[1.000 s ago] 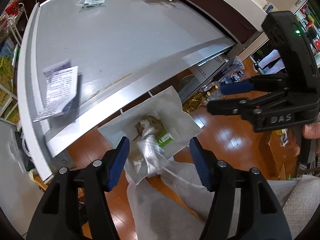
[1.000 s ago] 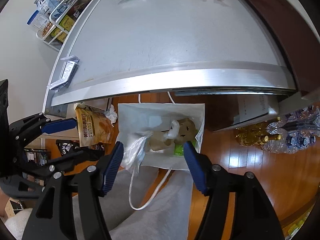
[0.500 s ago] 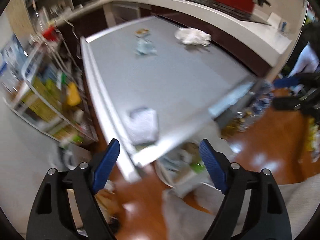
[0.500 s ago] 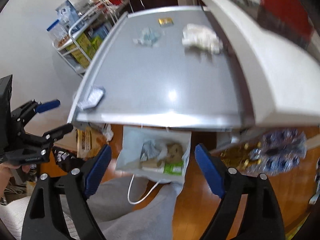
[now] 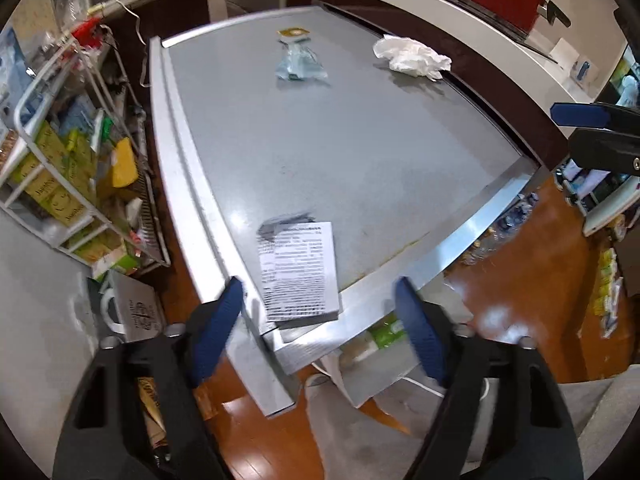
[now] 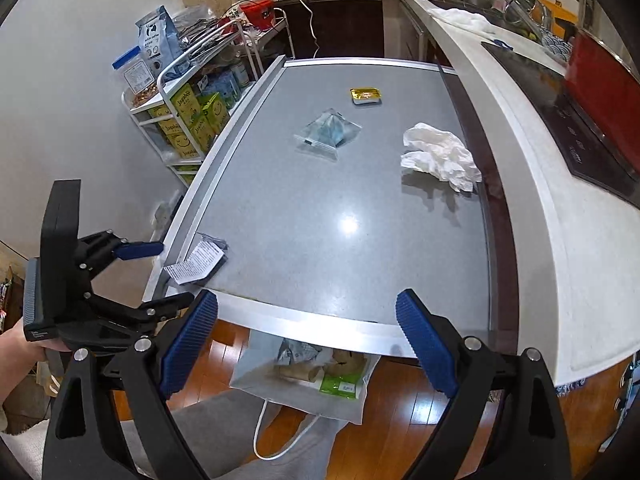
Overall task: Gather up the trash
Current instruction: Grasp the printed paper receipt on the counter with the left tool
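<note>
Both claws are spread wide with nothing between the blue pads: the left gripper (image 5: 318, 328) hangs over the near corner of the grey speckled table with the aluminium rim (image 6: 340, 248), and the right gripper (image 6: 307, 336) sits above the table's front edge, so both are fully released. Right under the left one lies a white printed paper leaflet (image 5: 298, 270) at the table's near left corner, its edge reaching the metal trim. Down on the wooden floor, just under the front edge, stands a white paper bag with cord handles (image 6: 304, 384), already stuffed with brownish scraps, crinkled plastic and a green-and-white packet. Further along the tabletop, well apart from the leaflet, there's a clear zip plastic bag with something bluish inside (image 6: 328, 132) around the middle, and a crumpled white tissue (image 6: 438, 156) off toward the right edge by the dark cabinet. Farthest back sits a small gold foil packet (image 6: 365, 95). Over on the left stands a white wire rack full of green boxes (image 6: 188, 116).
</note>
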